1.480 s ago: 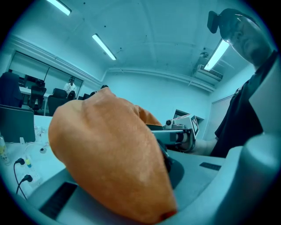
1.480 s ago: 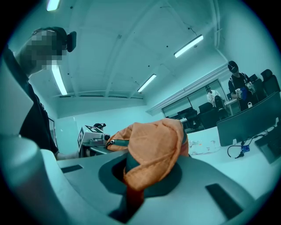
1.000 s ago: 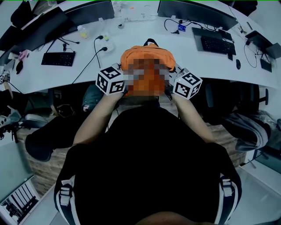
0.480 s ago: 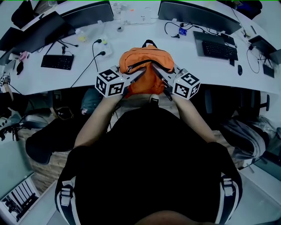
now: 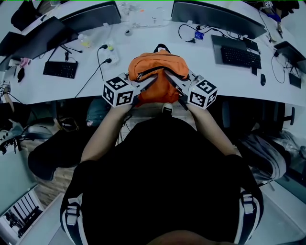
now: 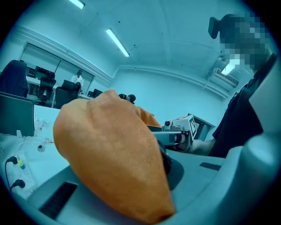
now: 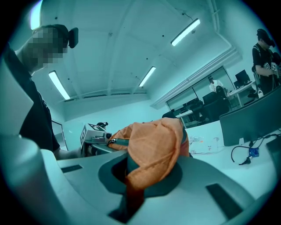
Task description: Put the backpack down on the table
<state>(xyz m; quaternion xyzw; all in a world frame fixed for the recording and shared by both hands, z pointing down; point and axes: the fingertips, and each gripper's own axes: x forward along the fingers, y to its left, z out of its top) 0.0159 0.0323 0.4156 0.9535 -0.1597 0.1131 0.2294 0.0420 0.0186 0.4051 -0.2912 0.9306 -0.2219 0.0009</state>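
An orange backpack with a black top loop hangs between my two grippers, over the front edge of the white table. My left gripper is shut on the bag's left side, and its own view is filled with orange fabric. My right gripper is shut on the right side, with a fold of fabric pinched between its jaws. Whether the bag's bottom touches the table is hidden.
A keyboard and dark monitors lie left of the bag; black cables with plugs run close to it. Another keyboard, a monitor and a mouse sit to the right. People stand at far desks.
Both grippers have carried the backpack forward, away from the person's body and further over the table's front edge. Neither grip has changed.
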